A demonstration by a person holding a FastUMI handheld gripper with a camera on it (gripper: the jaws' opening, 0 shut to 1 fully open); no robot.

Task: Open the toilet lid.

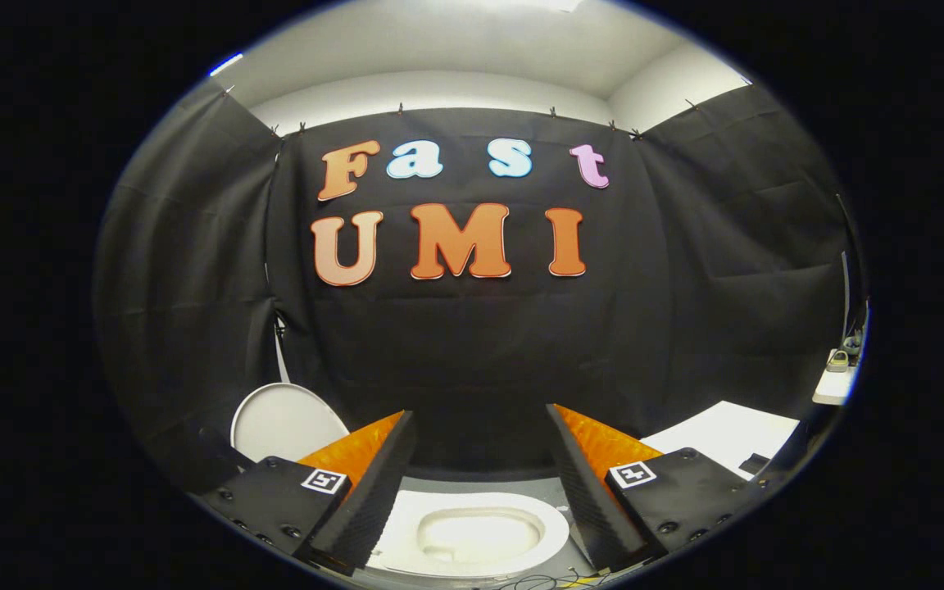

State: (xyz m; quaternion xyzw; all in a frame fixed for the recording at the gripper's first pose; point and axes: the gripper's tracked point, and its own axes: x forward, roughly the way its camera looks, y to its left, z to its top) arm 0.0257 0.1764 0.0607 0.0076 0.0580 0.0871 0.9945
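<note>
A small white toilet [480,533] sits on a grey floor below and between my fingers, its seat ring and bowl showing from above. Its round white lid [283,422] stands upright, leaning back against the black cloth wall behind my left finger. My gripper [480,430] is open, held high above the toilet, with nothing between its fingers. The orange-and-black left finger [365,479] and right finger [595,479] are spread wide apart and touch nothing.
A white slab [726,438] lies beyond my right finger against the cloth wall. Further right, a white ledge [837,385] carries some small items. Thin cables [546,582] lie on the grey floor in front of the toilet.
</note>
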